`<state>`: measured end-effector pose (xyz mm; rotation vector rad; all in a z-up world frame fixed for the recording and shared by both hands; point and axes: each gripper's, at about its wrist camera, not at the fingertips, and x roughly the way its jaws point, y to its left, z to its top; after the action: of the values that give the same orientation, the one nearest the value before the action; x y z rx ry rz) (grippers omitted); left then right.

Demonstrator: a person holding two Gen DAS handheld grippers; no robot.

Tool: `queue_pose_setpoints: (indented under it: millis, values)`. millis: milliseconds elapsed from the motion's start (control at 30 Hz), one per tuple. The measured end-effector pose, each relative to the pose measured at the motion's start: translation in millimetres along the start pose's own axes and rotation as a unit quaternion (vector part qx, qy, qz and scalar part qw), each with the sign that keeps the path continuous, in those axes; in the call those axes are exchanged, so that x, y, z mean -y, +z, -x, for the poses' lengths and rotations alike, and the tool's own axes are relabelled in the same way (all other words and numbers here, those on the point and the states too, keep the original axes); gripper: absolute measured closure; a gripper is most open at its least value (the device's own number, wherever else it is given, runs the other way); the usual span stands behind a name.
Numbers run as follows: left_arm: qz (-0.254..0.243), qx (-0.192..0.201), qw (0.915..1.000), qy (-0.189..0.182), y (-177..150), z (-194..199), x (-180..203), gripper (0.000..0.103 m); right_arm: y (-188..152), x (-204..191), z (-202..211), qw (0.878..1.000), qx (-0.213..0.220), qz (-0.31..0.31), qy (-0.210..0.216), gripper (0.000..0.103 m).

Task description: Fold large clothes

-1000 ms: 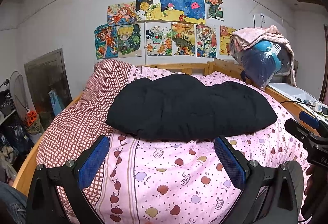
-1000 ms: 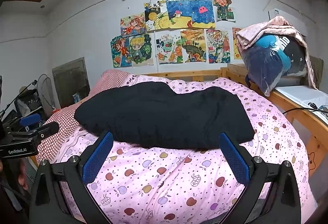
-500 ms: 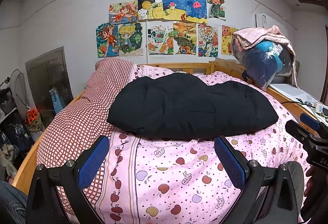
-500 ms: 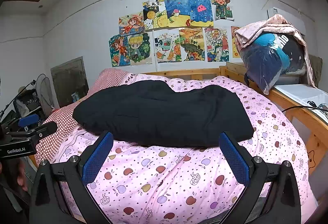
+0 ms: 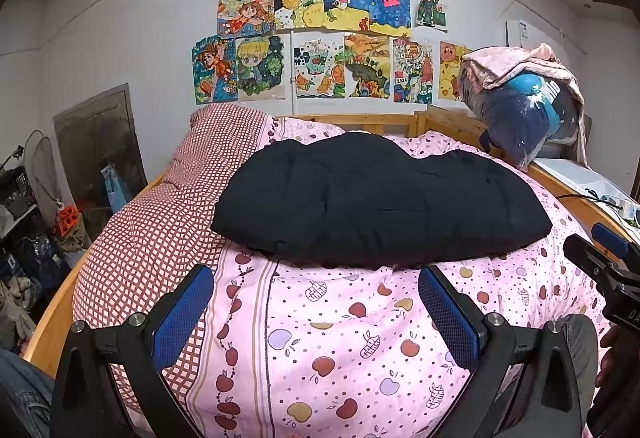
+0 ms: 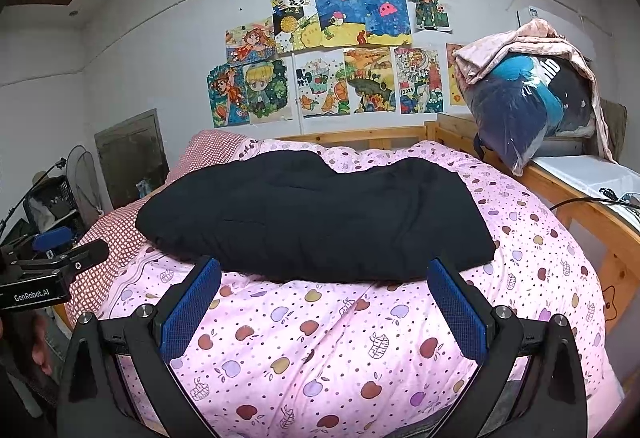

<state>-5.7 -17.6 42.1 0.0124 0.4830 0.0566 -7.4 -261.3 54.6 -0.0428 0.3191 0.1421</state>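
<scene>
Barely any motion over the last second: both views have crept a touch lower and closer to the bed, and the black padded garment [image 5: 380,197] sits a little higher in each view than it did, itself unmoved on the bedding.

The left hand-held gripper [image 5: 316,308] hangs over the near end of the pink apple-print quilt [image 5: 340,338], blue-padded fingers [image 5: 182,312] spread wide with only quilt showing between them, gripping nothing. The garment lies just beyond its fingertips, apart from them, stretched crosswise over the bed with its left end lapping onto the red-and-white checked bedding [image 5: 160,217].

The right hand-held gripper [image 6: 324,308] matches it: jaws wide apart, empty, with the garment's near hem [image 6: 320,270] lying just past the tips and not touching them. From this side the left hand-held gripper's body pokes in at the left edge, and in the left view the right one shows at the right edge.

The garment is so dark that seams, sleeves and collar are hard to make out, and whether it is already folded cannot be told. Its far edge dips behind its own bulk. On the right, a pink-draped plastic-wrapped bundle [image 6: 528,93] on the wooden frame hides part of the wall of colourful drawings [image 6: 332,53].
</scene>
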Motion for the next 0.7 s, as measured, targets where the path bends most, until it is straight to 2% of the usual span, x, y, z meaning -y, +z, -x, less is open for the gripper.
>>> queue_pose_setpoints:
  millis: [700]
  values:
    - [-0.001, -0.001, 1.0000, 0.001, 0.4, -1.2, 1.6, 0.000, -1.7, -1.4, -2.2, 1.000, -0.001, 0.000, 0.000, 0.002]
